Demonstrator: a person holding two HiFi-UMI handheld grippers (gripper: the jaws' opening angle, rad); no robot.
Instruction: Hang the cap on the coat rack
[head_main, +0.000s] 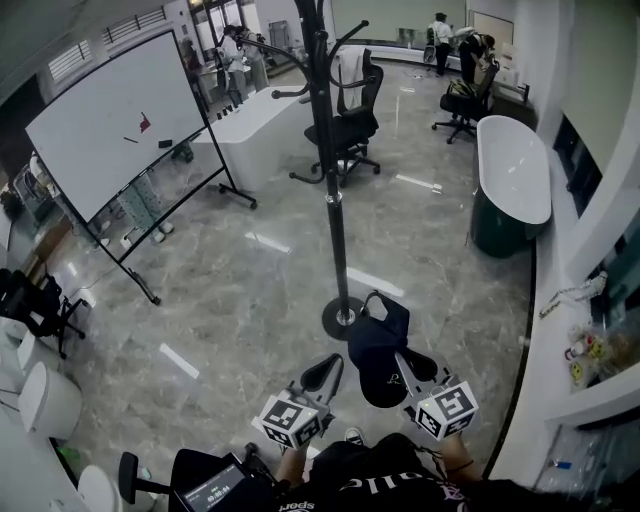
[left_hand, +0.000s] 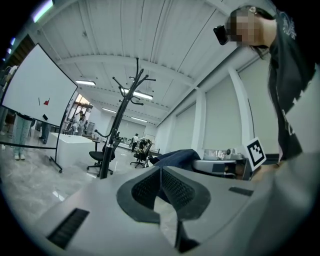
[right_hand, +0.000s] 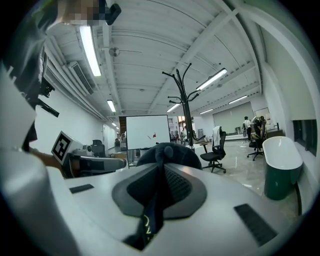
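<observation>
Cap (head_main: 378, 340) hangs clamped by its fabric in the right tool (head_main: 402, 366), near the coat rack (head_main: 336, 215) base; the left tool (head_main: 324, 373) is closed, empty.

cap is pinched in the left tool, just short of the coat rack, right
No, the right tool pinches the cap, as the right gripper view shows; the left tool is shut on nothing. The rest holds.

The glossy grey marble floor (head_main: 240, 300) carries the coat rack (head_main: 337, 240) on its round base. A wheeled whiteboard (head_main: 115, 120), an office chair (head_main: 348, 128) and a bathtub (head_main: 512, 175) stand farther off around it.
</observation>
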